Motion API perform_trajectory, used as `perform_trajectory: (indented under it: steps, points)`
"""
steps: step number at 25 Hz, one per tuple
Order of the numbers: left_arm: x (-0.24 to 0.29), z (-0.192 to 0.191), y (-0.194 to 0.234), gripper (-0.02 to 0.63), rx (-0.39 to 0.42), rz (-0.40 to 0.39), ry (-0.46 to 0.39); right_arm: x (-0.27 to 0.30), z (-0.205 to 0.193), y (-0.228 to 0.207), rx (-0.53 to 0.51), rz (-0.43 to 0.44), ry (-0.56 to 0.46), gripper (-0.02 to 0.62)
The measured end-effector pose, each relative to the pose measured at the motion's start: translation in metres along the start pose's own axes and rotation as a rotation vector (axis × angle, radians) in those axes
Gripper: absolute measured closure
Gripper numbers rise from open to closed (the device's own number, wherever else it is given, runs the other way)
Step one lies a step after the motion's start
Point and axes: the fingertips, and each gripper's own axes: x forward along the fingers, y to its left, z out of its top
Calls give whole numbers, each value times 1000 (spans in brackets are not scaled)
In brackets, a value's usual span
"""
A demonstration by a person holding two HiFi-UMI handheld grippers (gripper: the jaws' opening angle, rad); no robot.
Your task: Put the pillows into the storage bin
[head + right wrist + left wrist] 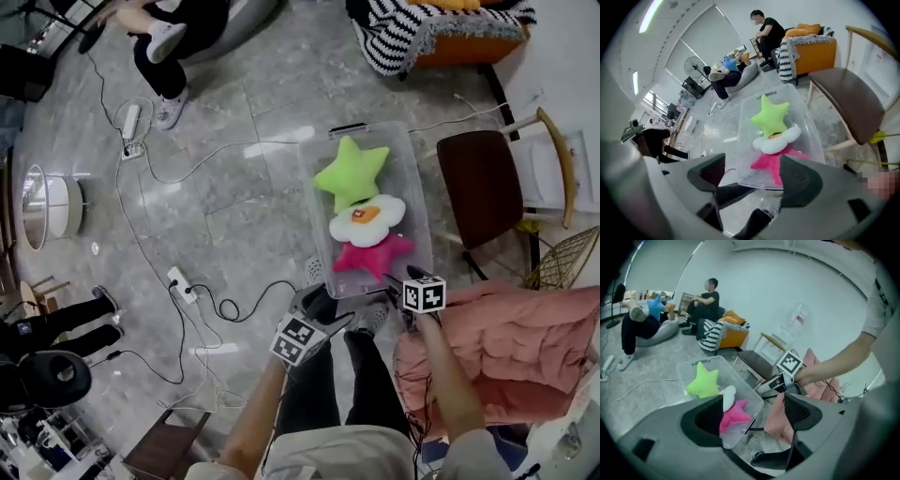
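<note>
Bin [413, 167] on floor: green star [352, 172] far, white flower [368, 221] middle, pink star [372, 254] near, all inside; left gripper [752, 416] and right gripper [752, 176] gape empty at its near end; task seemingly complete.

The storage bin [419, 178] is seen as clear, colourless plastic. The green star pillow [352, 172] is coloured a bright lime. The flower pillow [367, 221] is shown white, with an orange-yellow centre edged in red. The pink star pillow [373, 253] is coloured magenta. The floor [225, 216] is patterned in grey marble with paler veins. The quilt [525, 347] is seen in dusty pink, the throw [403, 33] is striped black and white, the sofa [469, 49] is coloured orange, and the chair seat [478, 187] dark brown.
</note>
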Motion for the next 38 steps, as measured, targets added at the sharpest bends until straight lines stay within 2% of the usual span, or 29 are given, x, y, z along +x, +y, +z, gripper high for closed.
perform_trajectory:
  steps: [3,7,12,17,21,24,27,30,33,38]
  points:
    - [-21,18,-40,192,-46,40,-70,-62,-24,20,-13,27,-56,236]
    - [-42,56,-63,192,-52,112,-158,-125,-20,41,-5,48,-198,236]
    - [-77,76,-112,192,-113,168,-225,-198,-49,72,21,69,-283,236]
    - [-112,94,-155,192,-133,172,-275,-252,-45,102,182,179,-430,236]
    - [-125,92,-182,192,-162,186,-353,-278,-54,118,83,169,-445,236]
    - [-123,81,-190,192,-122,192,-337,-283,-60,130,4,143,-461,236]
    - [-123,73,-190,192,-140,209,-332,-289,-70,143,-37,150,-457,235]
    - [-122,68,-190,192,-167,210,-318,-295,-86,154,-61,160,-445,235]
    - [-120,67,-192,192,-143,214,-295,-296,-99,155,-65,153,-437,236]
    - [-114,81,-201,192,-115,209,-297,-304,-95,144,-50,122,-464,236]
